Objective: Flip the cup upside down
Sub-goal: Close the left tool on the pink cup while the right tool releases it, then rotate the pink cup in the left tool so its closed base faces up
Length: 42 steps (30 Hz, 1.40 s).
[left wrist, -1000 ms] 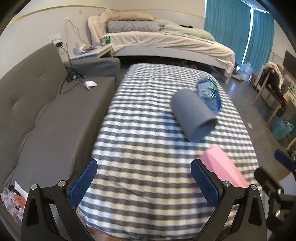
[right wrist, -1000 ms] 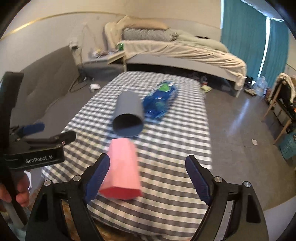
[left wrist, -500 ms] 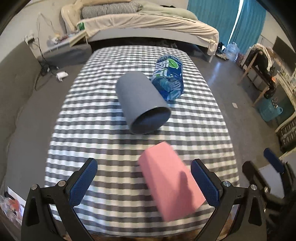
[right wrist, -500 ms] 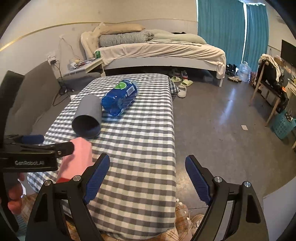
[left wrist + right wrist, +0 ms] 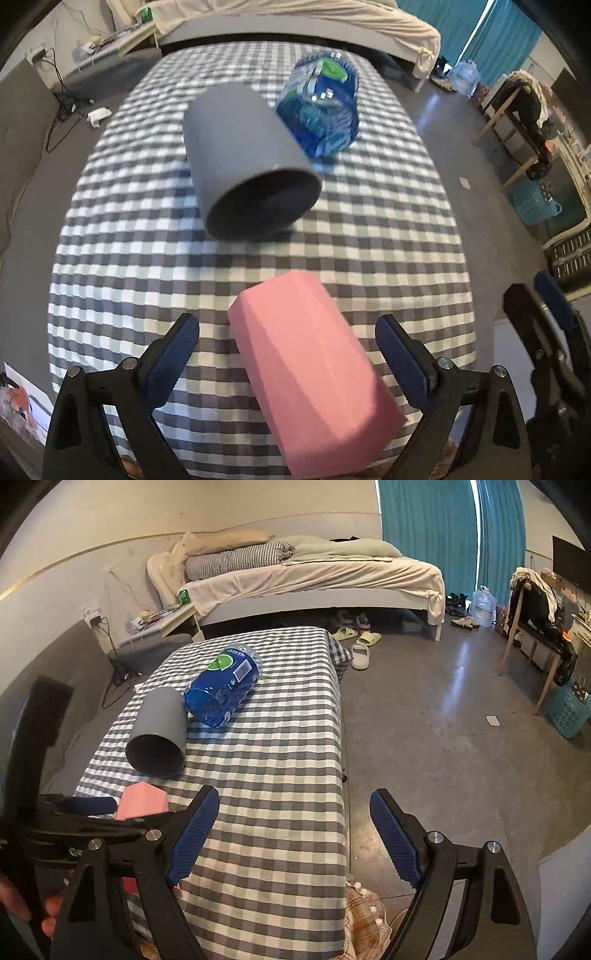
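A pink cup (image 5: 314, 369) lies on its side near the front edge of the checked table (image 5: 388, 236). My left gripper (image 5: 291, 354) is open, its jaws on either side of the pink cup without touching it. A grey cup (image 5: 243, 155) lies on its side behind it, mouth toward me. In the right wrist view the pink cup (image 5: 142, 801) peeks out behind the left gripper, and the grey cup (image 5: 159, 734) lies beyond. My right gripper (image 5: 295, 834) is open and empty over the table's front right edge.
A blue plastic bottle (image 5: 321, 107) lies against the grey cup's far right side; it also shows in the right wrist view (image 5: 221, 686). A grey sofa (image 5: 22, 122) runs along the table's left. A bed (image 5: 314, 579) stands behind, bare floor (image 5: 443, 738) to the right.
My left gripper has moved forward and down, so the pink cup now sits between its jaws. My right gripper has swung right, off toward the table's edge.
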Each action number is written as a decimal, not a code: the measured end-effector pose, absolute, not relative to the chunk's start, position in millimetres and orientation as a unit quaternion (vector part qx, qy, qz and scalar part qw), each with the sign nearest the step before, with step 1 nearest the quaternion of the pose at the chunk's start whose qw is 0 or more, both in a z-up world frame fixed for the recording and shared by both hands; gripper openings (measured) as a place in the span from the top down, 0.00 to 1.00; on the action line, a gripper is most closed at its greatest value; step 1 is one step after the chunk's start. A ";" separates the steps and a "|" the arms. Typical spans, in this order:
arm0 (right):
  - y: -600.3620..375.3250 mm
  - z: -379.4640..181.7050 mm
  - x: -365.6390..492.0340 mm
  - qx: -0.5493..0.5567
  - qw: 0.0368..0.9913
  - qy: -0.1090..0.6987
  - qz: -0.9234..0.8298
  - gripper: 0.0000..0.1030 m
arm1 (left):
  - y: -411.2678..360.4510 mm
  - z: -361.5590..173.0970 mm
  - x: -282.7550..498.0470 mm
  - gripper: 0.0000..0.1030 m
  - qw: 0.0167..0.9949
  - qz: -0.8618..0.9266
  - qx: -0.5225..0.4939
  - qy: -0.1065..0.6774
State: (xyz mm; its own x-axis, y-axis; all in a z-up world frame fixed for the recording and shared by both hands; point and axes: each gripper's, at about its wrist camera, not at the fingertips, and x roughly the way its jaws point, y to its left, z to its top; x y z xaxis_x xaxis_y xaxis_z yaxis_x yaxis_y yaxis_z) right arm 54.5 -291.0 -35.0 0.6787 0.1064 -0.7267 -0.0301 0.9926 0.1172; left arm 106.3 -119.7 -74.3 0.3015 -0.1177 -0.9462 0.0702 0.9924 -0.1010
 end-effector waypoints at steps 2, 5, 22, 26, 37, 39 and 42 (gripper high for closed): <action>-290.0 -36.2 55.3 0.048 0.914 0.401 0.039 0.18 | -117.1 -79.5 107.5 0.13 0.800 -0.061 -0.030 0.596; -288.2 -38.2 56.9 0.048 0.912 0.405 0.040 0.19 | -114.9 -79.6 105.8 0.27 0.800 -0.076 -0.045 0.593; -275.3 -32.9 53.7 0.034 0.915 0.399 0.037 0.18 | -103.5 -34.6 102.3 0.39 0.861 -0.097 -0.015 0.498; -273.2 -33.7 50.8 0.031 0.915 0.400 0.035 0.19 | -106.7 -28.3 98.9 0.40 0.877 -0.096 0.006 0.471; -271.6 -28.7 42.1 0.024 0.918 0.396 0.029 0.18 | -109.8 -28.6 76.4 0.40 0.888 -0.127 0.031 0.441; -270.6 -27.8 40.9 0.023 0.918 0.395 0.029 0.19 | -109.1 -31.6 69.5 0.40 0.886 -0.135 0.031 0.443; -269.1 -27.4 39.7 0.022 0.918 0.395 0.028 0.19 | -112.6 -37.0 62.8 0.37 0.880 -0.154 0.040 0.448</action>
